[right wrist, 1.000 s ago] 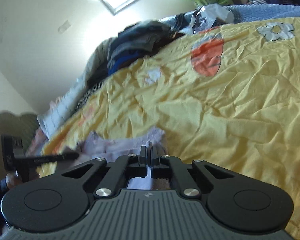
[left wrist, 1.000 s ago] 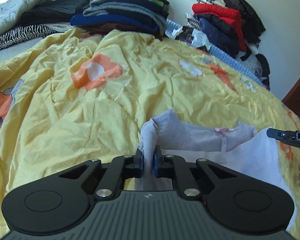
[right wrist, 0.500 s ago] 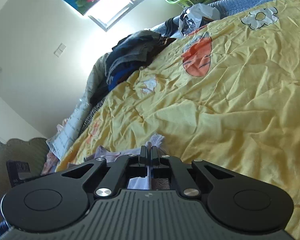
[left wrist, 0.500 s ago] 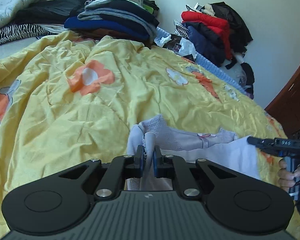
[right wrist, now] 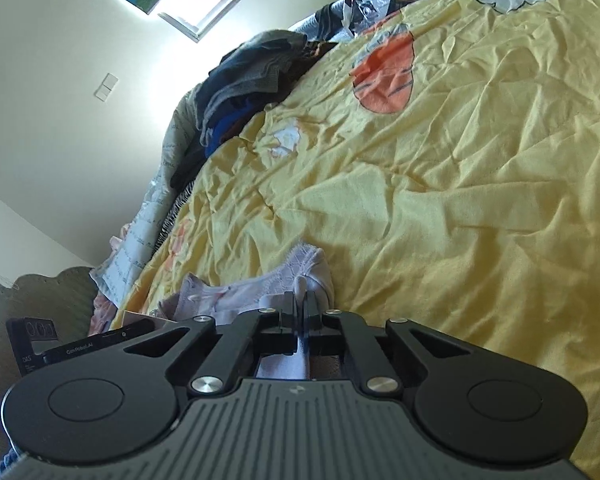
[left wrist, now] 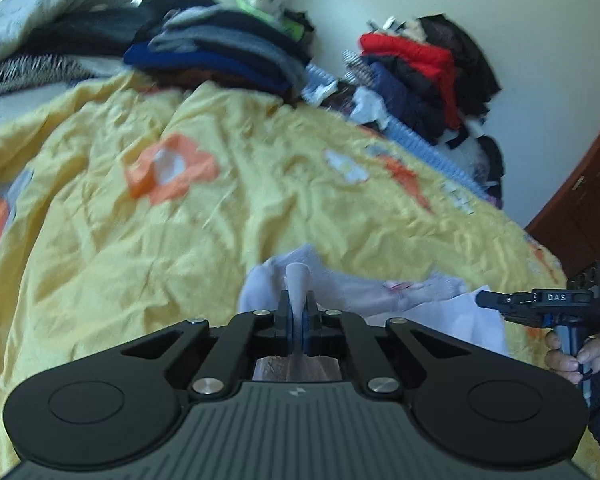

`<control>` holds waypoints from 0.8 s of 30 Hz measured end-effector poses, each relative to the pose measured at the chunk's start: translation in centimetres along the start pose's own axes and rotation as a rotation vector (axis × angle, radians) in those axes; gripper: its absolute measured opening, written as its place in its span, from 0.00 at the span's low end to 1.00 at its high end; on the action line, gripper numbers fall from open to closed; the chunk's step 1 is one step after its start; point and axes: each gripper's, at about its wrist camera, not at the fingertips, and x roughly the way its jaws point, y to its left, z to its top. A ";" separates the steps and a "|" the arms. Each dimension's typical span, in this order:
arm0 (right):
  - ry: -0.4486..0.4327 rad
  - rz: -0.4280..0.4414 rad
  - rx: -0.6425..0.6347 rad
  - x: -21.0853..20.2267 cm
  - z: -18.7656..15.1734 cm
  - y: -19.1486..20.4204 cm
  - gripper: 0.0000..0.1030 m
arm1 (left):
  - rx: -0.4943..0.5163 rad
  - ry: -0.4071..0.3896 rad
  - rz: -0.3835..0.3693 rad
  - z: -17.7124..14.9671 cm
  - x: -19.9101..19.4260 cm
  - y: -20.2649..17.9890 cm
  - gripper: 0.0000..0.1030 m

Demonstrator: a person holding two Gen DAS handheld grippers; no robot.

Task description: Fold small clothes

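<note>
Left claw (left wrist: 297,312) has just tightened on the garment (left wrist: 440,312); right claw (right wrist: 301,312) is pinched shut on its other corner; both grips look set for folding over the bed (left wrist: 220,216).

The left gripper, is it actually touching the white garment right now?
Touching. The left wrist view shows the left gripper shut on a pinched fold of the white garment, with fabric sticking up between its fingers.
</note>
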 end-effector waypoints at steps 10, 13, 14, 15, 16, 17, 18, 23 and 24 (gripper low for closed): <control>-0.074 -0.079 0.074 0.4 -0.5 -2.5 0.05 | -0.012 0.059 0.120 0.2 4.5 1.3 0.06; -0.059 -0.102 0.056 -0.1 -0.7 -1.5 0.13 | 0.003 0.091 0.128 0.3 3.5 0.6 0.07; -0.058 -0.099 0.055 -0.6 -0.6 -1.1 0.13 | 0.024 0.088 0.130 0.3 2.8 0.3 0.07; -0.070 -0.081 0.048 -1.5 -0.4 -0.6 0.14 | 0.042 0.077 0.134 0.3 1.9 -0.1 0.08; -0.094 -0.068 0.053 -2.3 -0.2 0.0 0.14 | 0.058 0.055 0.127 0.4 0.9 -0.6 0.08; -0.119 -0.044 0.062 -3.1 0.1 0.4 0.19 | 0.073 0.030 0.110 0.4 0.0 -1.1 0.08; -0.142 -0.006 0.069 -3.8 0.4 1.0 0.23 | 0.080 0.009 0.093 0.4 -0.6 -1.5 0.08; -0.066 0.104 0.061 -1.4 1.2 4.1 0.33 | 0.125 0.088 -0.026 -0.8 0.9 -4.6 0.30; -0.035 0.094 0.045 -0.2 1.0 4.6 0.37 | 0.163 0.122 -0.007 -1.5 1.8 -5.2 0.32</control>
